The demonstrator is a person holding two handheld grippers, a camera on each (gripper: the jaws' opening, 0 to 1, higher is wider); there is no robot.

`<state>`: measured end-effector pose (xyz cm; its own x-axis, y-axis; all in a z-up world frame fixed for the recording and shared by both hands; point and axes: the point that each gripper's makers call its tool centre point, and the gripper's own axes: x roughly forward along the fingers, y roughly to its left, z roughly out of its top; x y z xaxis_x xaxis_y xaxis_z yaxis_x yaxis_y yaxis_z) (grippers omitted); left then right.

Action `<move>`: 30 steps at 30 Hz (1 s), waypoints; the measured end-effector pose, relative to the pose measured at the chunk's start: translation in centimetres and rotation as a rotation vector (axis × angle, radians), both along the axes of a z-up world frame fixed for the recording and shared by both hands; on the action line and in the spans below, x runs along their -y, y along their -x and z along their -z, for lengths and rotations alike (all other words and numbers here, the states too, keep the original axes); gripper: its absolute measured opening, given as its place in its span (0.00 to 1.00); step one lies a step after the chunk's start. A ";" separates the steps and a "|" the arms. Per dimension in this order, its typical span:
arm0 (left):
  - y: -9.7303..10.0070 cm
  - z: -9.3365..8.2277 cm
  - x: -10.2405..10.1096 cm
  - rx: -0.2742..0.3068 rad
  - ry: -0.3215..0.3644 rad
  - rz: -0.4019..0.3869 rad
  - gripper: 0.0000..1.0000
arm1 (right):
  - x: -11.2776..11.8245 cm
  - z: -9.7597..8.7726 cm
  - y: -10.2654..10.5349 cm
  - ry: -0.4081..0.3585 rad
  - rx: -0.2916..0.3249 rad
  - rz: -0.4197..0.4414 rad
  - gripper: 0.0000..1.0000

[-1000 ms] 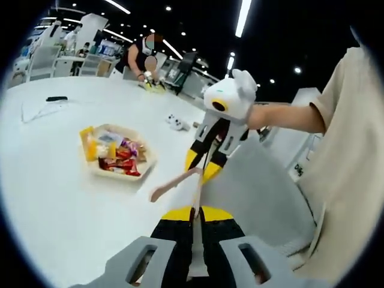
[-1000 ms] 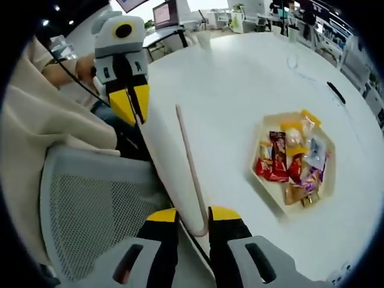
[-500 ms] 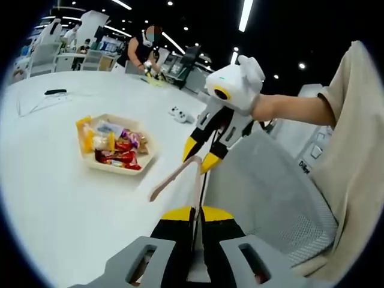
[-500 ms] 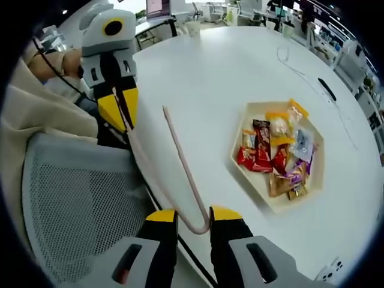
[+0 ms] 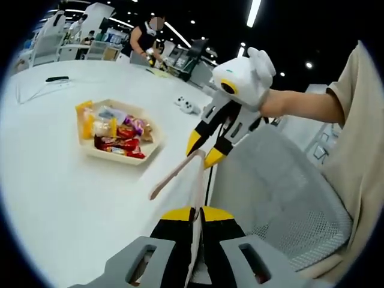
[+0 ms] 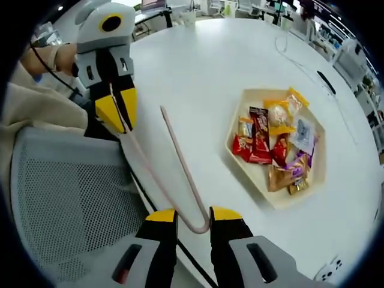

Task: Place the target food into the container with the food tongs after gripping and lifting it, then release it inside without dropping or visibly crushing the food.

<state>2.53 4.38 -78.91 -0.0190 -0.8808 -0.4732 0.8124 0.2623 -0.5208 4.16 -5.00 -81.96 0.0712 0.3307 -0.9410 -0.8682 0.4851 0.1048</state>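
Note:
Pink food tongs (image 6: pixel 180 162) hang in the air over the edge of the white table (image 6: pixel 198 66), held at two places. My right gripper (image 6: pixel 192 217) is shut on the tongs' bend. My left gripper (image 5: pixel 193 213) is shut on the end of one tong arm (image 5: pixel 197 180); the other arm's tip (image 5: pixel 153 195) is free. The left gripper (image 6: pixel 118 108) also enters the right gripper view from the upper left, and the right gripper (image 5: pixel 203 150) shows ahead in the left gripper view. A beige hexagonal tray (image 5: pixel 90 153) (image 6: pixel 264 195) holds several wrapped snacks (image 5: pixel 117 135) (image 6: pixel 273 141).
A grey mesh chair (image 5: pixel 270 192) (image 6: pixel 66 198) sits against the table edge under the tongs. A black device (image 5: pixel 54 78) and a thin cable (image 6: pixel 294 54) lie far out on the table. A small white object (image 5: pixel 187 107) rests beyond the tray. A person (image 5: pixel 144 42) stands at a far table.
Both views have shifted a little towards the table, so the tray looks nearer. The tongs stay held the same way by both grippers.

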 end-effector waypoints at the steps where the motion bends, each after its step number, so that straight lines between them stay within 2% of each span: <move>1: 0.0 0.1 0.0 -0.003 -0.002 0.002 0.02 | 0.0 0.1 0.1 0.000 -0.004 0.002 0.19; 9: 0.1 2.0 0.2 0.005 -0.062 0.031 0.02 | 0.2 1.2 0.2 0.014 -0.023 -0.003 0.19; 30: -0.8 4.0 0.8 -0.031 -0.093 -0.003 0.03 | 0.9 2.7 -0.7 0.038 -0.020 0.020 0.20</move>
<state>3.31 3.62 -82.86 -0.0319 -0.8331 -0.5523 0.7953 0.3135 -0.5188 4.83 -5.95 -84.65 0.0581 0.2934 -0.9542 -0.8562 0.5062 0.1035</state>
